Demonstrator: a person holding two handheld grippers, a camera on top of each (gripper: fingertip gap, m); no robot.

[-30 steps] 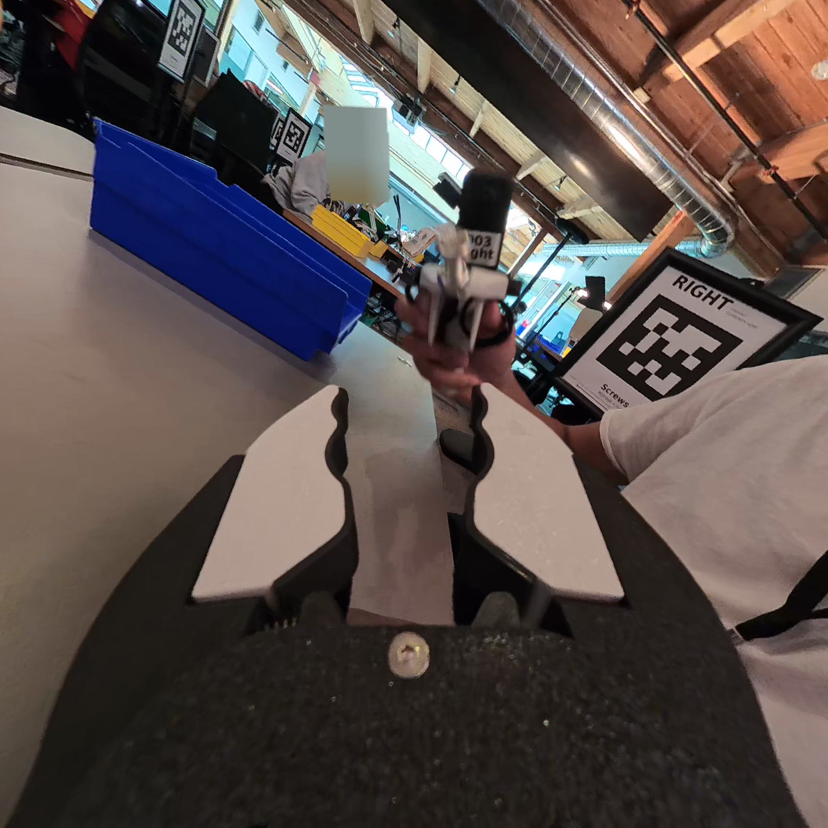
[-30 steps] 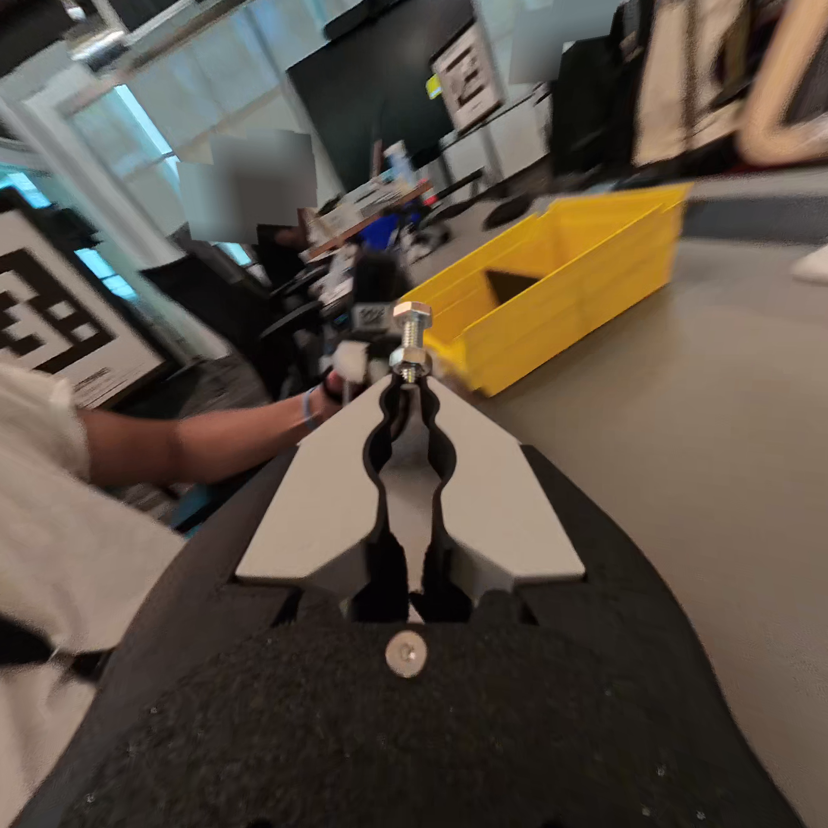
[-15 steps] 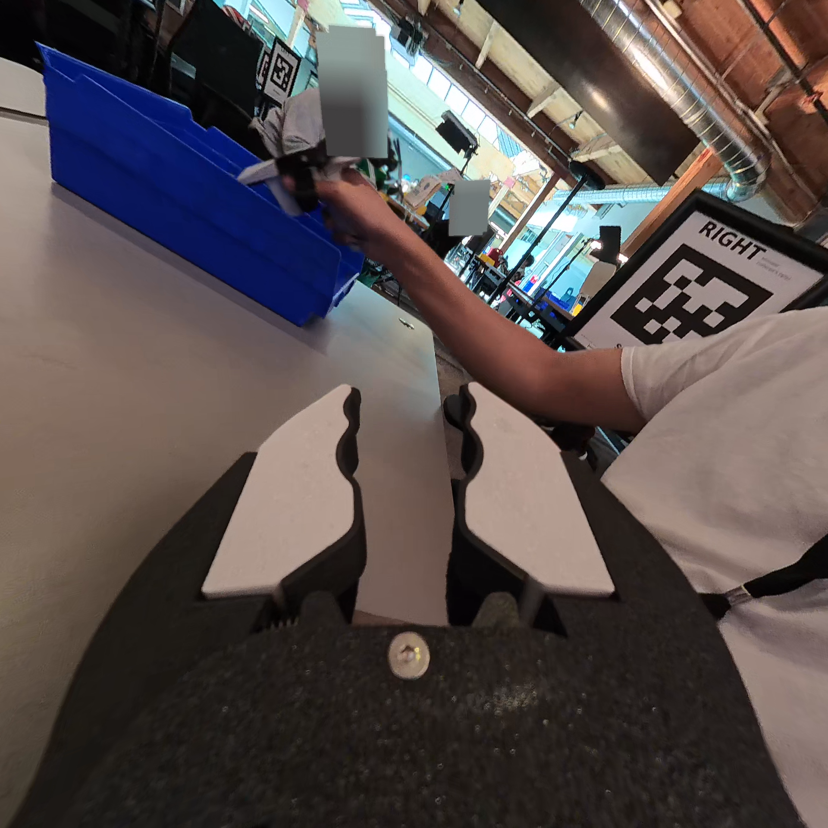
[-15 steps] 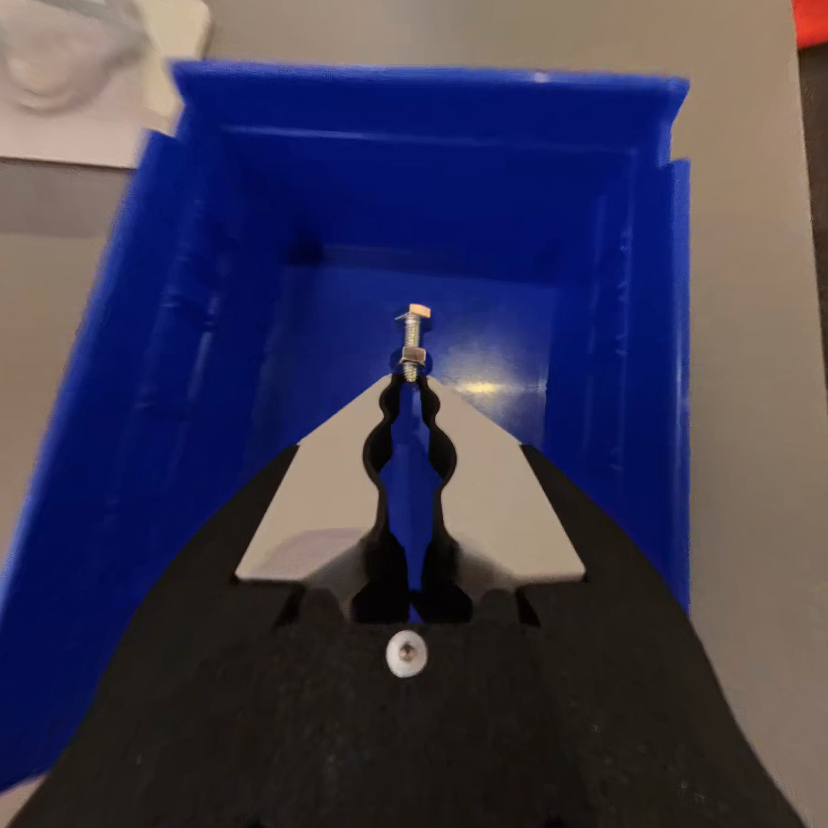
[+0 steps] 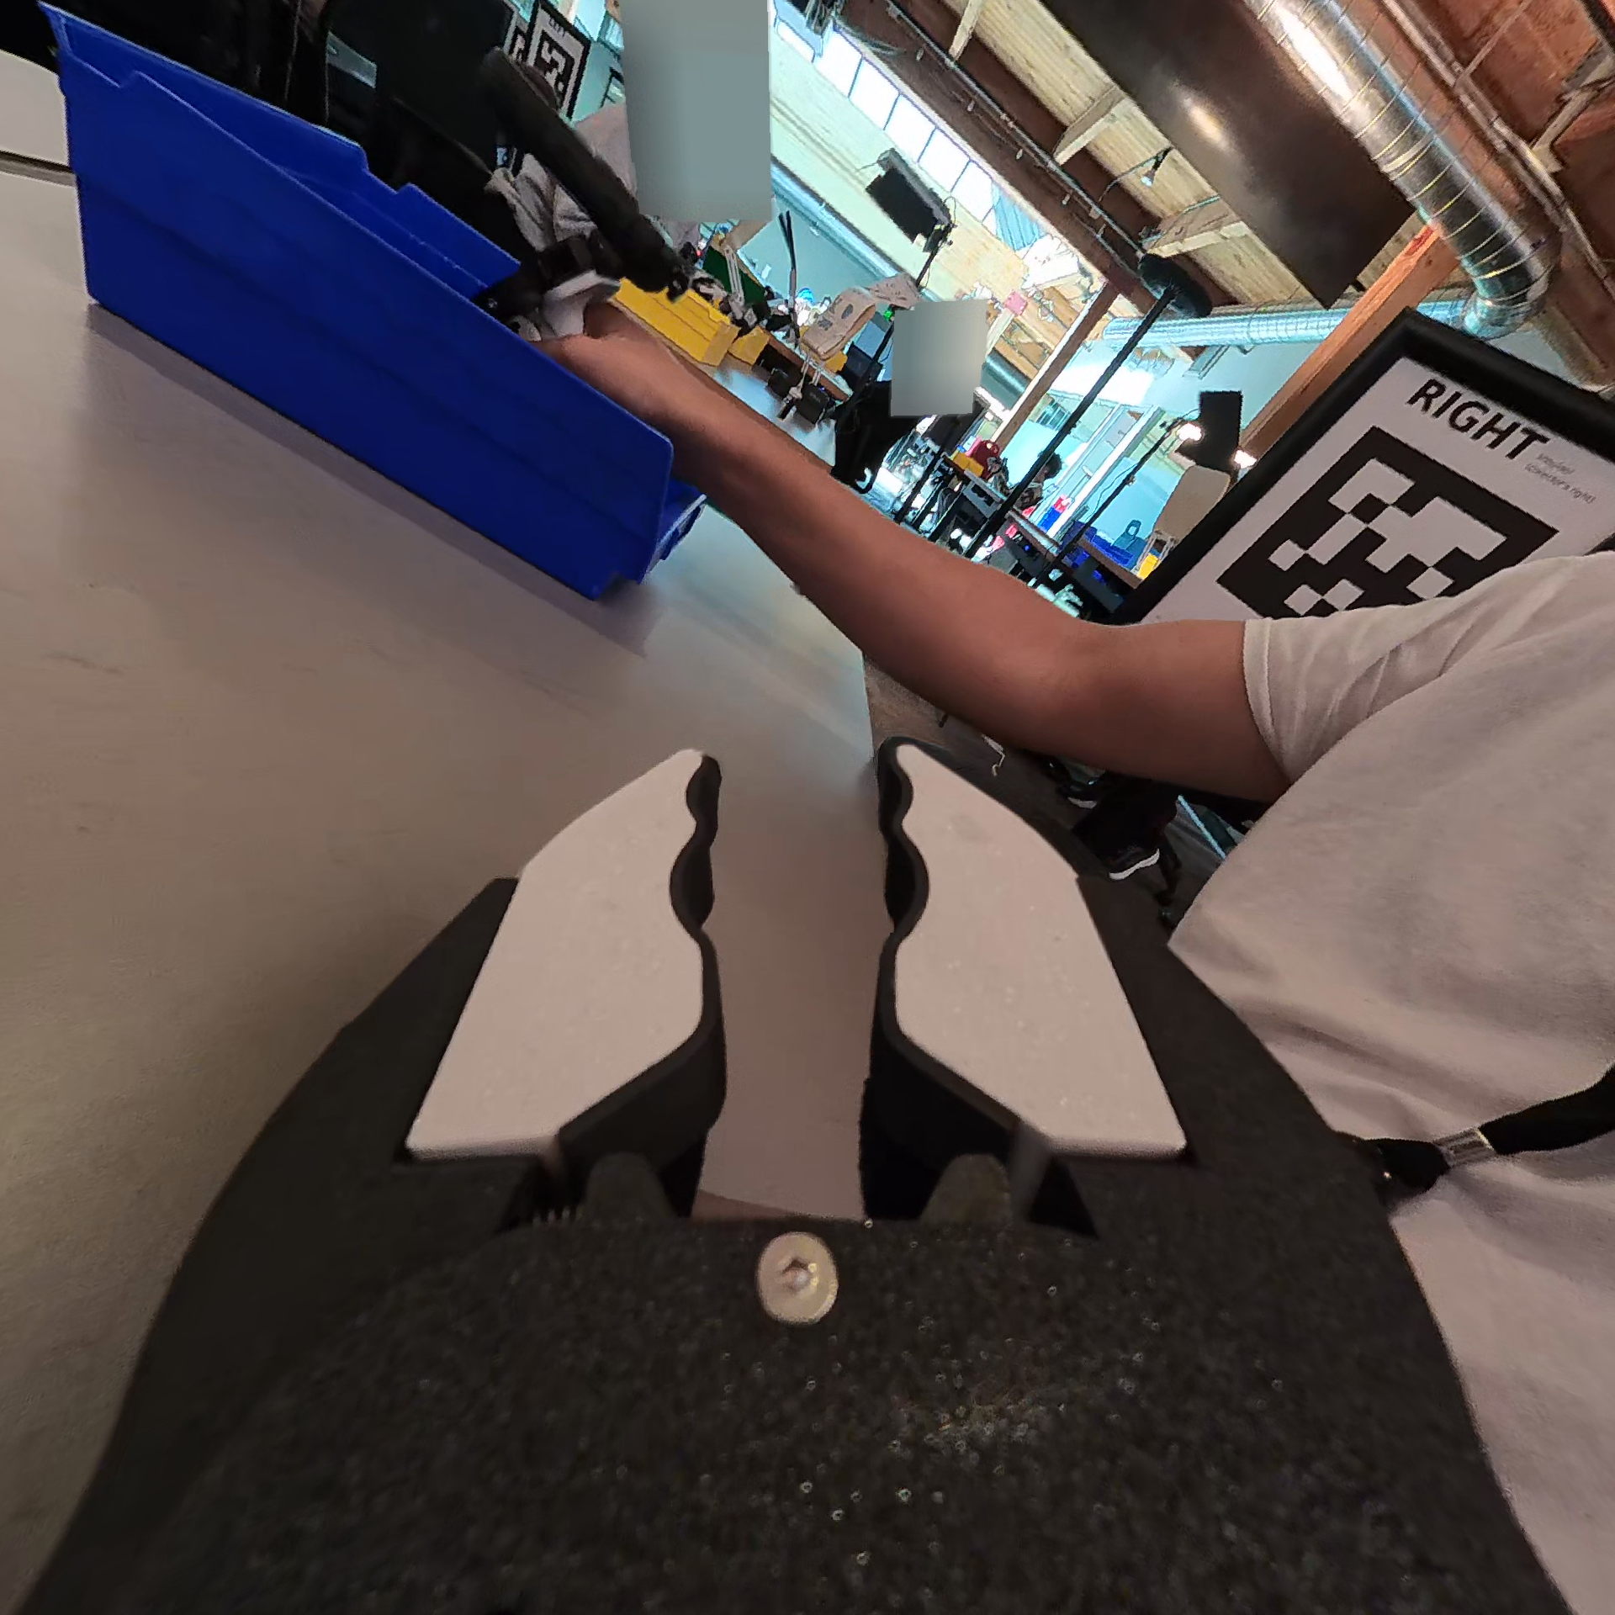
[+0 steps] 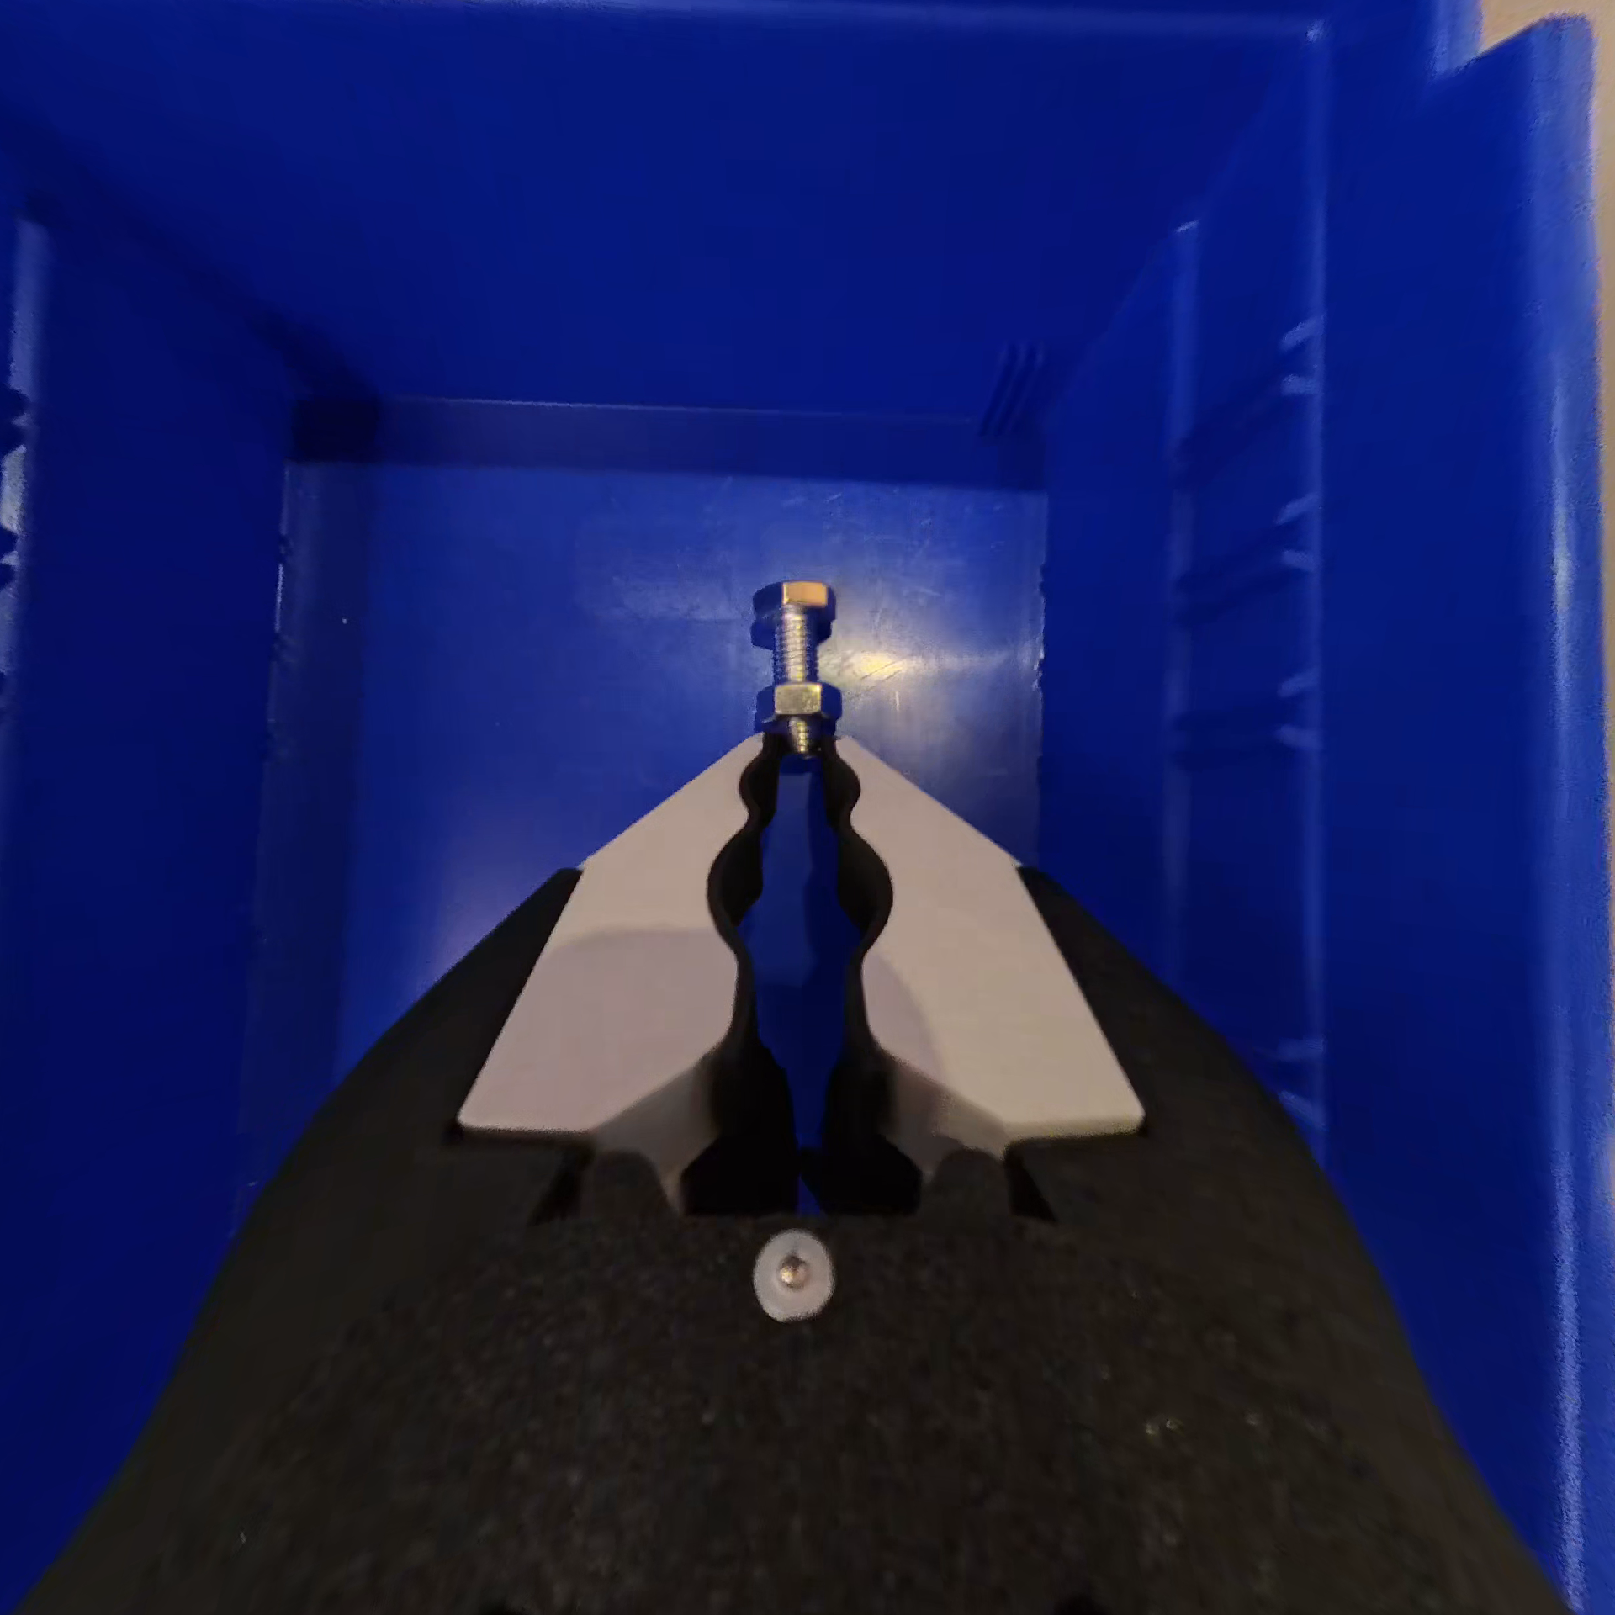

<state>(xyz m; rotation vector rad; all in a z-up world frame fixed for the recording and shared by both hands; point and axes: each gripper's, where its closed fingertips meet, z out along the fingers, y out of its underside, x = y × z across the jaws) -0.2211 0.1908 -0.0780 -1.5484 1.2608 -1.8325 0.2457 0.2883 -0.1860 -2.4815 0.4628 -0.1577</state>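
My right gripper [image 6: 800, 747] is shut on a silver hex bolt with a nut [image 6: 796, 664] and holds it by the threaded end, head pointing away, inside a blue bin [image 6: 612, 218], above its bare floor. My left gripper [image 5: 795, 769] is open and empty, low over the grey table [image 5: 262, 743] near its right edge. In the left wrist view the blue bin [image 5: 350, 323] stands farther back on the table, and the person's arm [image 5: 918, 603] reaches into it with the other gripper's black handle [image 5: 568, 175] sticking out above the rim.
A framed black-and-white marker board [image 5: 1398, 524] stands to the right past the table edge. The person's white shirt [image 5: 1442, 874] fills the right side. Yellow bins [image 5: 690, 323] and workshop clutter lie far behind. The left gripper's tips are roughly 50 centimetres from the right gripper's.
My right gripper has swung from the yellow bin side over to the blue bin and dropped down into it, bolt still held. My left gripper has barely moved and narrowed slightly.
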